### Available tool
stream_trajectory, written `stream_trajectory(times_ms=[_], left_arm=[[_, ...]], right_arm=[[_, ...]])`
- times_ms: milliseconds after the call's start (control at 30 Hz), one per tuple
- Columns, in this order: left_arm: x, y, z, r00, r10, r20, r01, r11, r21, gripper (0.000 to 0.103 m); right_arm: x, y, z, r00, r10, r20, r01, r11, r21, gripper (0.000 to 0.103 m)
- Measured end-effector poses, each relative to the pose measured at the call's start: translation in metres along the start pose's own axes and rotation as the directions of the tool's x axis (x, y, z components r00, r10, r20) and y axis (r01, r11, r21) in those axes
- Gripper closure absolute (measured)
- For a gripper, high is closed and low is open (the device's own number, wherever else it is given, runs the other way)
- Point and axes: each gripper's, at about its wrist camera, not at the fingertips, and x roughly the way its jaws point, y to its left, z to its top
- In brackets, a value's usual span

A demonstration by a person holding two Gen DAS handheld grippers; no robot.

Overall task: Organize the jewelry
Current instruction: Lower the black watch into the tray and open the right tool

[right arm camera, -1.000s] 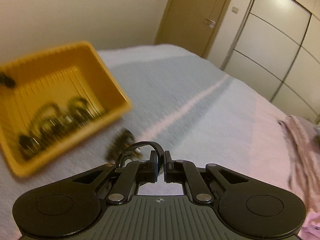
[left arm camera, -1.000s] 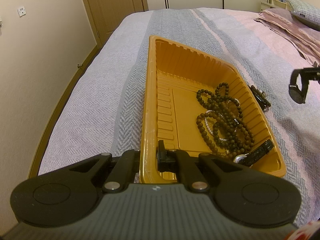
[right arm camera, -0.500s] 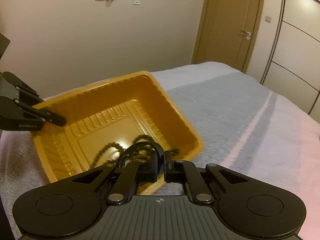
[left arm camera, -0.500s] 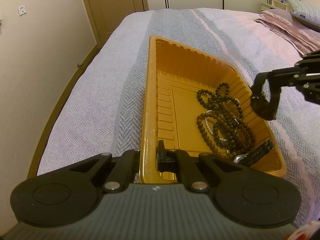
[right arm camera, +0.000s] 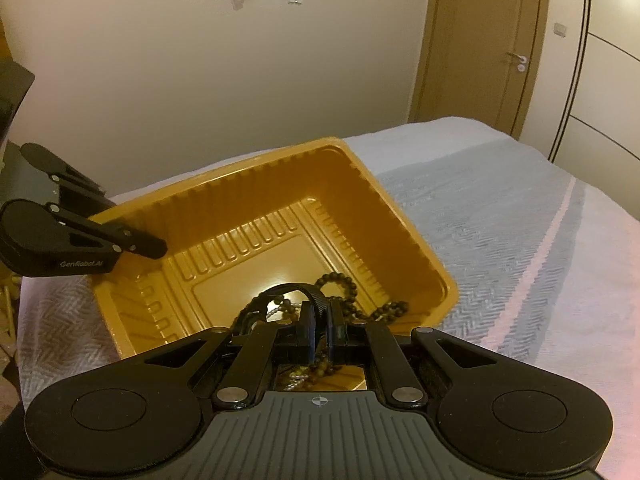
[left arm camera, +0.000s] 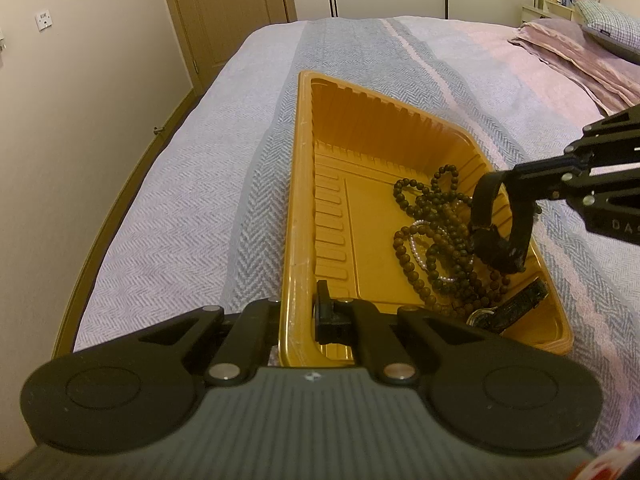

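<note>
On the bed, right fingers pinch a black strap over the tray.

Black grippers, silver pivot screws

Ribbed orange-yellow plastic tray sits on a grey-blue herringbone-weave bedspread w/ a pale pink stripe to the right. In the tray: dark brown round-bead wooden strands, a thin white pearl bracelet, and a black-strap wristwatch at the near right corner. Black looped watch strap hangs off the matte black right gripper; far walls cream, door tan wood.
</note>
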Motion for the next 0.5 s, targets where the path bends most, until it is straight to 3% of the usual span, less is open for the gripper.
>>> stream_trajectory(times_ms=[500], left_arm=[[0.000, 0.000, 0.000, 1.000, 0.000, 0.001, 0.000, 1.000, 0.001, 0.100]], right_arm=[[0.015, 0.001, -0.008, 0.998, 0.044, -0.042, -0.042, 0.998, 0.039, 0.097]])
